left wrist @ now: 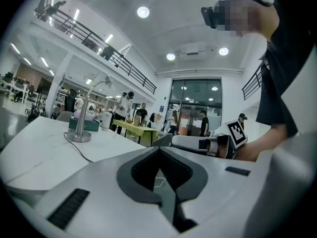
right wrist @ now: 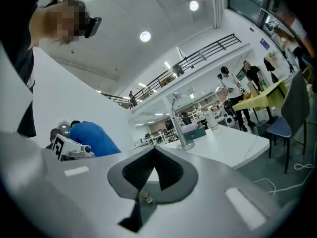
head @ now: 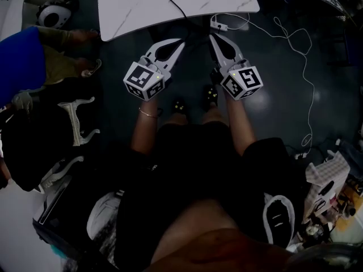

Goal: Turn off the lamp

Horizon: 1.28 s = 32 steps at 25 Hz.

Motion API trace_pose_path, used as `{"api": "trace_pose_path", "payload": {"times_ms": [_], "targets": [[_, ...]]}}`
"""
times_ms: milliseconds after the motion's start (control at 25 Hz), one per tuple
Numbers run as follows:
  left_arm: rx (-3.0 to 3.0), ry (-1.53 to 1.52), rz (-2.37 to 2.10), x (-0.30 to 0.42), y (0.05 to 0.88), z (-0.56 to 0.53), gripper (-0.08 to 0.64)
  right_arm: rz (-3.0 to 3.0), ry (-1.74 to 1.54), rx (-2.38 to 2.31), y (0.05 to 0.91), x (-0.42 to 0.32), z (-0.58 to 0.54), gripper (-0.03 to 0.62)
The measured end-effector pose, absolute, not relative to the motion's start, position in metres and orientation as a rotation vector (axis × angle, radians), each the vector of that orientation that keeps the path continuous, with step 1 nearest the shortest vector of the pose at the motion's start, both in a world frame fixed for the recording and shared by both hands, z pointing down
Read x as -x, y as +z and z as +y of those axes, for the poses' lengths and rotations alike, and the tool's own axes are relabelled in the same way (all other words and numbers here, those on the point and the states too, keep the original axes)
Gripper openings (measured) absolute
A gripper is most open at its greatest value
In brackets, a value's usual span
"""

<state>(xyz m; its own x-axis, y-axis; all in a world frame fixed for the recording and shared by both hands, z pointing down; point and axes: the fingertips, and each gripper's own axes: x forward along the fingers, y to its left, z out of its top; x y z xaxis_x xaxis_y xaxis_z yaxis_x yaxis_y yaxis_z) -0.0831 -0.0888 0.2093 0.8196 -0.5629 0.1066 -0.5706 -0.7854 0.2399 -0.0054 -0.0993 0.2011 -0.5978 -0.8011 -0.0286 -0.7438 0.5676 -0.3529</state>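
The slender silver desk lamp (left wrist: 83, 118) is seen on the white marbled table (head: 170, 7), lit or unlit being undeterminable, while the left gripper (head: 180, 43) and right gripper (head: 213, 38) are held short of it, jaws closed empty.

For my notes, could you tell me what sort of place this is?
Probably an open-plan lab or workshop hall: a white worktable with a desk lamp, a railed mezzanine, glass entrance doors.
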Motion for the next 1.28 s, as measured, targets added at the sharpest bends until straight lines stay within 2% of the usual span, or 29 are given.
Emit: {"api": "trace_pose_path", "payload": {"times_ms": [880, 1280], "targets": [[-2.86, -0.024, -0.816, 0.113, 0.128, -0.081, 0.006, 2.661, -0.249, 1.114, 0.106, 0.061, -0.068, 0.002], [-2.88, -0.037, -0.778, 0.126, 0.118, -0.061, 0.006, 2.693, -0.234, 1.068, 0.095, 0.088, -0.05, 0.002]]}}
